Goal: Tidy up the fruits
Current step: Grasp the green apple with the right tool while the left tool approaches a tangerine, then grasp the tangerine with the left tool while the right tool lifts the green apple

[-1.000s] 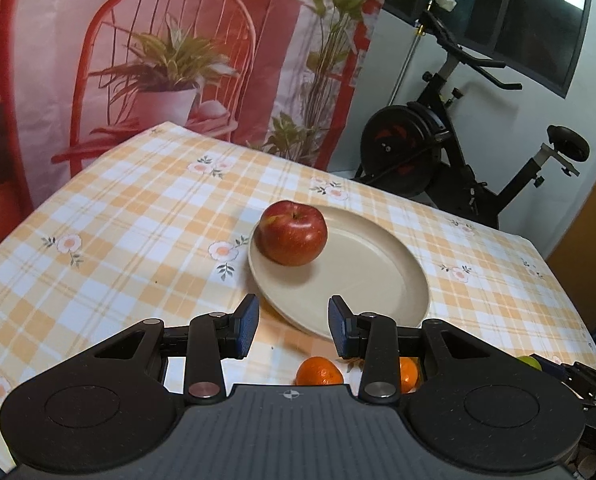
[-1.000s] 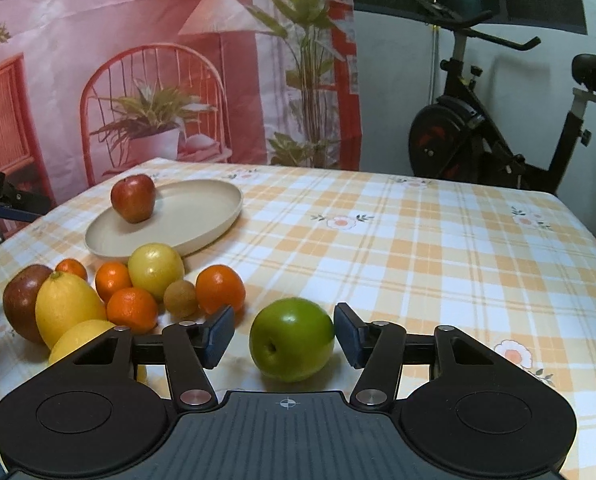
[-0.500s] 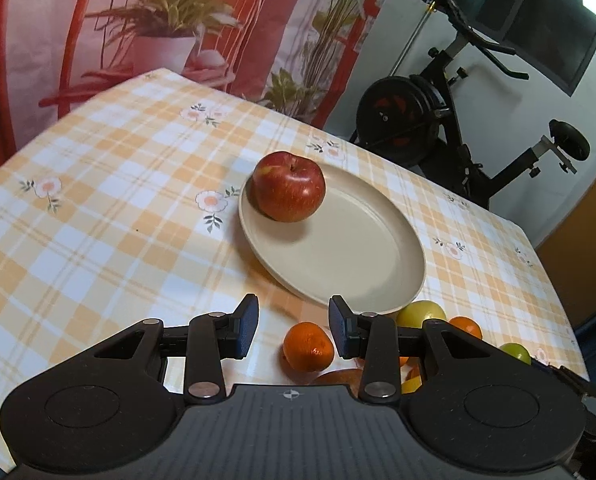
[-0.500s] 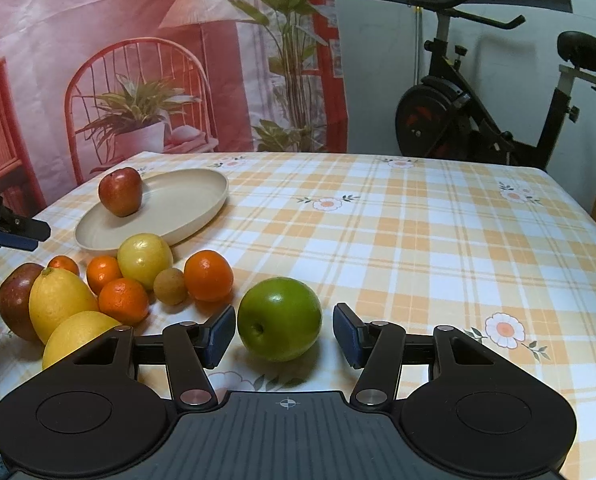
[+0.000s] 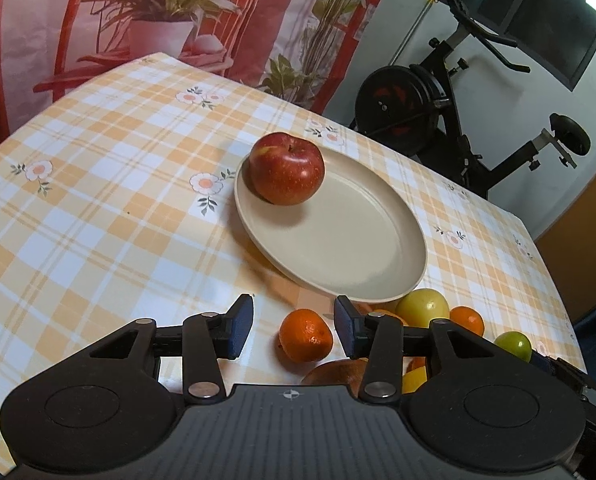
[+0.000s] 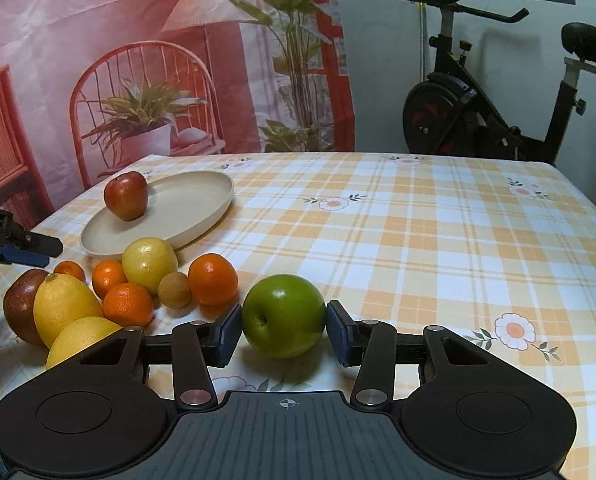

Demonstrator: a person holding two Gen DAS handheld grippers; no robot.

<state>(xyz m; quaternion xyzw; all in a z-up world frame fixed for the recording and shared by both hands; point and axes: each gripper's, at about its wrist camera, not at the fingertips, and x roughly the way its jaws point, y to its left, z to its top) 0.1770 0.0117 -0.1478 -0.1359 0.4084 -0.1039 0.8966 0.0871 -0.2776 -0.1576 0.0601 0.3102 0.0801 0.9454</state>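
Your right gripper (image 6: 284, 334): jaws just closing, both pads pressed against the round green apple (image 6: 284, 316). Your left gripper (image 5: 293, 328): jaws opening, empty, a small orange mandarin (image 5: 306, 340) between them.

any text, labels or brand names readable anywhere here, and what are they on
"bot.AI": white letters on the black body of the left gripper, at the left edge of the right wrist view; the start of the word is cut off by the frame.
No other text can be read: the fruits, the plate, the checked tablecloth and the exercise bike show no legible labels or numbers.
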